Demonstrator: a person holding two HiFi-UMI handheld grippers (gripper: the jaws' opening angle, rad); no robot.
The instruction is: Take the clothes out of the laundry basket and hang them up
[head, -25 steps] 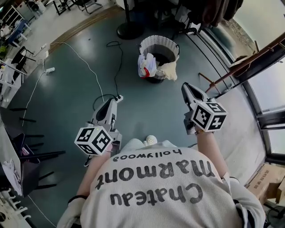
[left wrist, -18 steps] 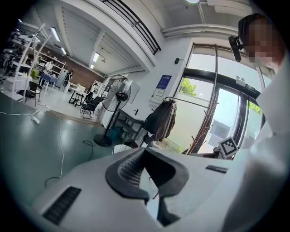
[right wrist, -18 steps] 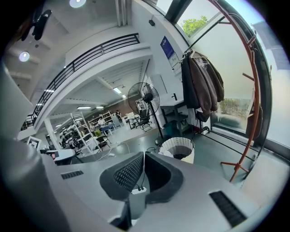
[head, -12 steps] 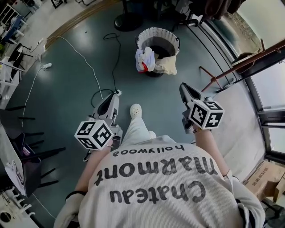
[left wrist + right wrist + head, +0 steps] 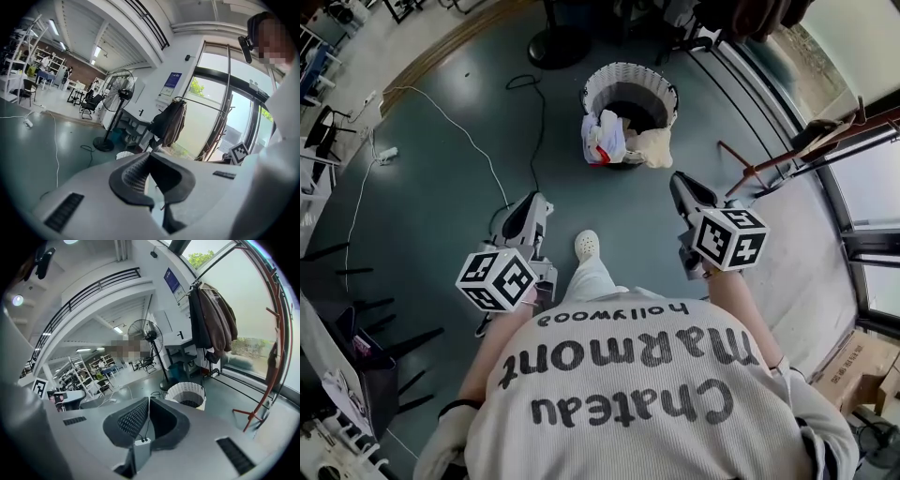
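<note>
Laundry basket (image 5: 630, 75), clothes (image 5: 609, 139) draped over its near rim.
Head view shows the clothes; gripper views show fan head (image 5: 149, 336). Left gripper (image 5: 149, 158), right gripper (image 5: 148, 401): jaws closed, empty.

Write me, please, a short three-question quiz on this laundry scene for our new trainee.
1. True or false: the left gripper and the right gripper are both shut and empty.
2. Where are the clothes that wait to be hung? A: draped over the rim of the laundry basket; B: spread on the floor beside the fan; C: over the person's shoulder.
3. In the right gripper view, what hangs beside the window?
Key: 1 true. 2 A. 3 dark jackets.
</note>
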